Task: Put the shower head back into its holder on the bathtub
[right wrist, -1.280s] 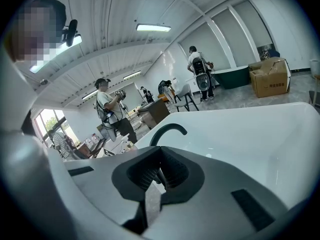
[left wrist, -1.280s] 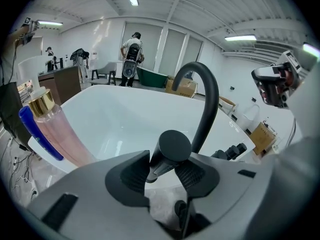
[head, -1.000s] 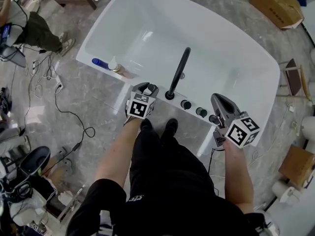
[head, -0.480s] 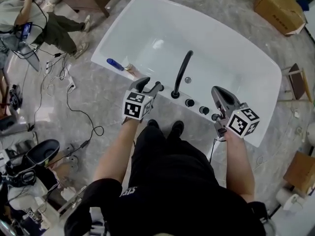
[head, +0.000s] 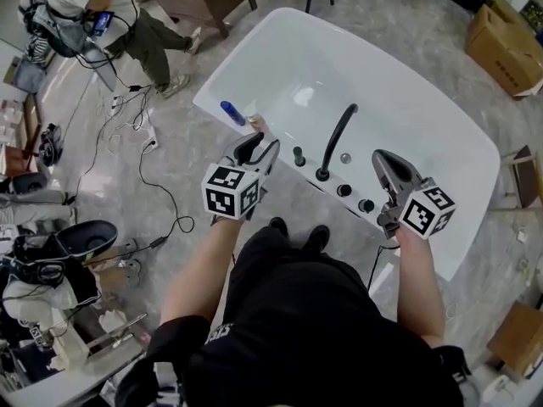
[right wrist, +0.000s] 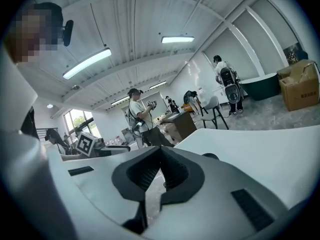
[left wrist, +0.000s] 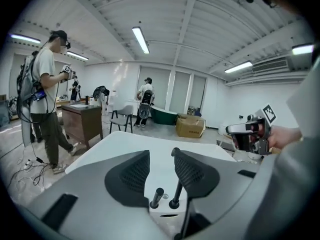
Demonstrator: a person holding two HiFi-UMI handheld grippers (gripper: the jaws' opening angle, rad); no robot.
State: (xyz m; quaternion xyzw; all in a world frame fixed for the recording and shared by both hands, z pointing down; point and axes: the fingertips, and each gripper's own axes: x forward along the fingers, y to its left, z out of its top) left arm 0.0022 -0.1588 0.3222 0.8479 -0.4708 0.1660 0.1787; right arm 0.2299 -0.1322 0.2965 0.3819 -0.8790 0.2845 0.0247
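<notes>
left gripper [head: 257, 148]: released. Jaws have just narrowed a bit, nothing between them. A second ago it was down at the bathtub [head: 280, 58] rim; now it's lifted clear. shower head [head: 299, 155] stands upright on the rim at its 3 o'clock, apart from the jaws. The spout [head: 338, 138] base is just beside it, again at 3 o'clock. right gripper [head: 383, 161]: clenched, empty, also raised, with the knobs [head: 344, 191] at its 8 o'clock. The shower head reads as seated in its holder, though the holder itself is too small to make out. Task looks done, hands backing off.
</notes>
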